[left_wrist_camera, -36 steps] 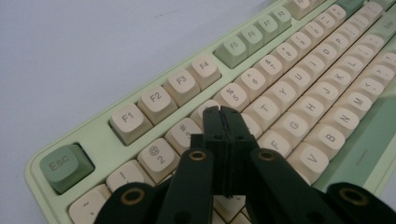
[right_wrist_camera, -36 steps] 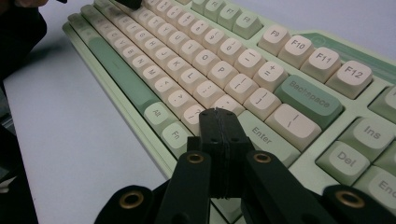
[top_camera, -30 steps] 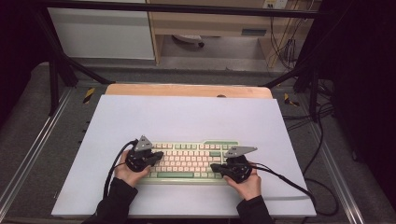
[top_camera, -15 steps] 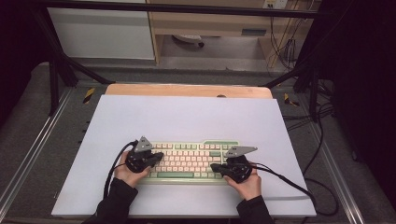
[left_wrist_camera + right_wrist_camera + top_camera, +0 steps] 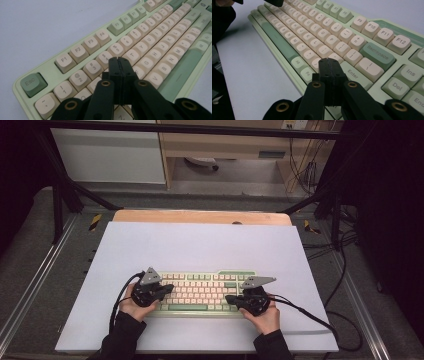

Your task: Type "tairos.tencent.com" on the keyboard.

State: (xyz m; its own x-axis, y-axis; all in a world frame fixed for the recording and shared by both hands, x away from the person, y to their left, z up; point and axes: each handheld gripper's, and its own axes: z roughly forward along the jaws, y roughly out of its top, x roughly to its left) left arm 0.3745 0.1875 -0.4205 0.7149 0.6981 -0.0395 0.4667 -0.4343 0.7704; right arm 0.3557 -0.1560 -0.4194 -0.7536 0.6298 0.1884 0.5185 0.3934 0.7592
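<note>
Down on the white table lies a pale green keyboard with cream keys, set near the table's front edge and about midway between its sides; nothing here is a container.

Over the keyboard's left end hangs the left gripper, its jaws pressed flat together with nothing between them. In the left gripper view those closed jaws point at the letter rows just below the number keys, close to the R and T keys, with the green Esc key off toward the keyboard's near corner.

Over the keyboard's right end sits the right gripper, jaws likewise fully closed and empty. In the right gripper view the tips stand above the keys just left of the Enter key, with the green Backspace key beyond it.

A black cable trails from the right gripper across the table to the right of the keyboard, and another loops off the left gripper beside the keyboard's left end. Behind the keyboard, a strip of wooden board shows at the table's far edge.
</note>
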